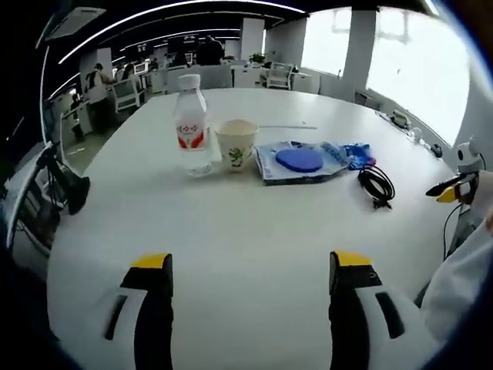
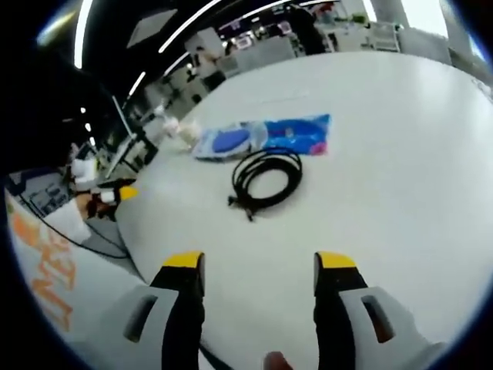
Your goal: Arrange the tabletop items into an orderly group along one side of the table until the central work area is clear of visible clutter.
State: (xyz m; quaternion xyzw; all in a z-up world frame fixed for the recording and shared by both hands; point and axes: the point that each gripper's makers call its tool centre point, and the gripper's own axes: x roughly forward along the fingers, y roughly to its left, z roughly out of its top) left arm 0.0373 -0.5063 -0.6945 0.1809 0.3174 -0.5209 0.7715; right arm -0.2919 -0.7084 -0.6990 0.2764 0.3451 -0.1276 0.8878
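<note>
On the white table (image 1: 254, 231) a clear water bottle (image 1: 191, 123) with a red label stands next to a paper cup (image 1: 236, 144). To their right lie a flat blue packet (image 1: 300, 160) and a coiled black cable (image 1: 376, 185). My left gripper (image 1: 250, 270) is open and holds nothing, well short of this row. The right gripper (image 1: 454, 187) shows at the table's right edge. In the right gripper view, the cable (image 2: 266, 179) lies straight ahead of my open right gripper (image 2: 258, 266), with the packet (image 2: 262, 137) behind it. The left gripper (image 2: 108, 194) shows at the left.
Small devices (image 1: 400, 119) sit along the table's far right edge. A white sleeve (image 1: 462, 277) is at the lower right. Office desks, chairs and a person (image 1: 98, 89) stand beyond the table. A white surface with orange lettering (image 2: 38, 262) lies below the table edge.
</note>
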